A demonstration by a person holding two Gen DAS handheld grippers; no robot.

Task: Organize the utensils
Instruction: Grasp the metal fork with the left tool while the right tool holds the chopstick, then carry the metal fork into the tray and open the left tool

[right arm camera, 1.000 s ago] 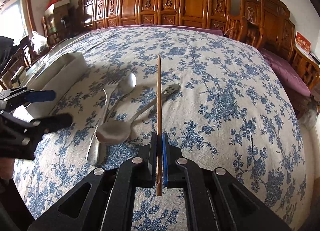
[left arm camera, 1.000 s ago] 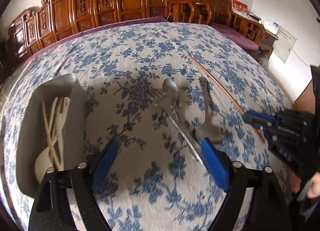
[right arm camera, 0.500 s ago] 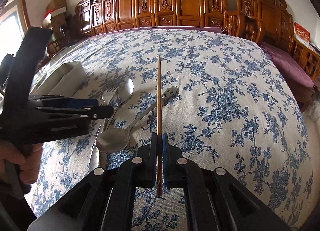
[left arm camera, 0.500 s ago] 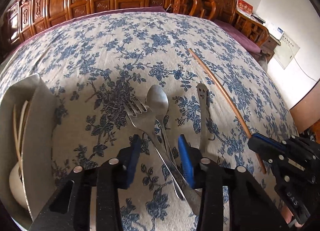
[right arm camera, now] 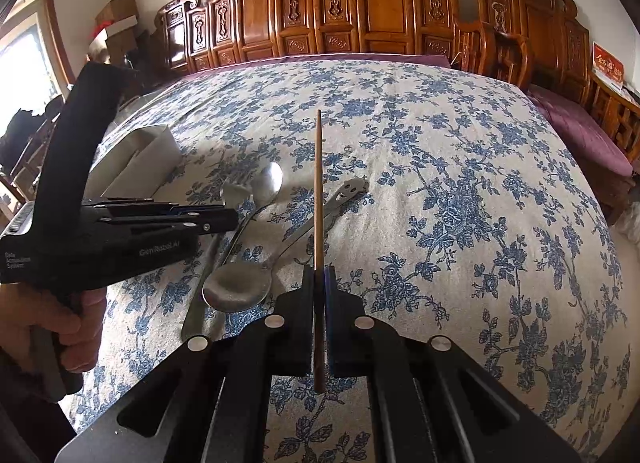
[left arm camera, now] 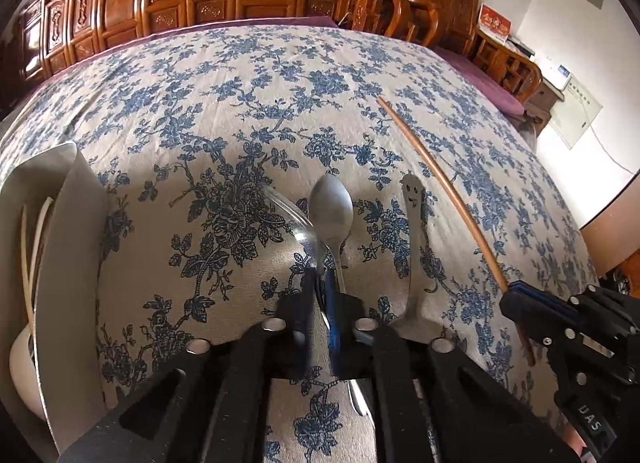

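The left gripper (left arm camera: 320, 283) has pinched down onto the fork (left arm camera: 298, 223) handle, its tines blurred and pointing away beside the spoon (left arm camera: 331, 209); 0.5 s ago its jaws stood apart. The right gripper (right arm camera: 319, 279) stays clamped on 1 chopstick (right arm camera: 318, 183), long axis straight ahead above the floral tablecloth (right arm camera: 460, 203).

The left gripper (left arm camera: 320, 295) has closed its jaws, apparently onto the blurred fork (left arm camera: 296, 219) handle.
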